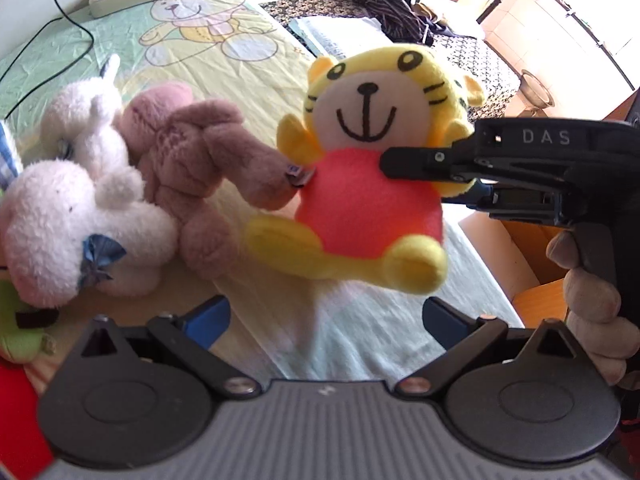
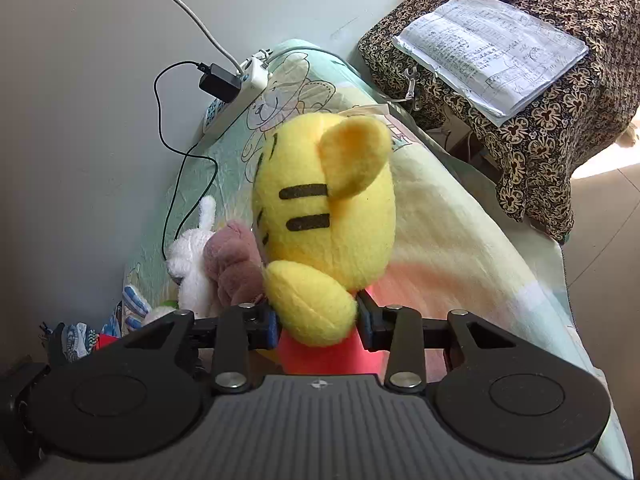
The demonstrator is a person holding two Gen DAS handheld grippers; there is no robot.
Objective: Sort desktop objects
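A yellow tiger plush [image 1: 372,160] with a red belly hangs in the air above the cloth-covered desk [image 1: 248,80]. My right gripper [image 2: 318,326] is shut on the tiger plush [image 2: 324,216] at its neck and shoulder; it also shows in the left wrist view [image 1: 404,172] coming in from the right. My left gripper [image 1: 324,320] is open and empty, just below and in front of the tiger. A brown bear plush [image 1: 188,164] and white plush animals [image 1: 72,208] lie in a pile at the left.
A white power strip [image 2: 236,96] with a black charger and cables lies at the desk's far end by the wall. A green toy [image 1: 20,320] and a red object [image 1: 16,412] sit at the left edge. Beside the desk stands a patterned-cloth stool [image 2: 560,92] with papers [image 2: 488,44].
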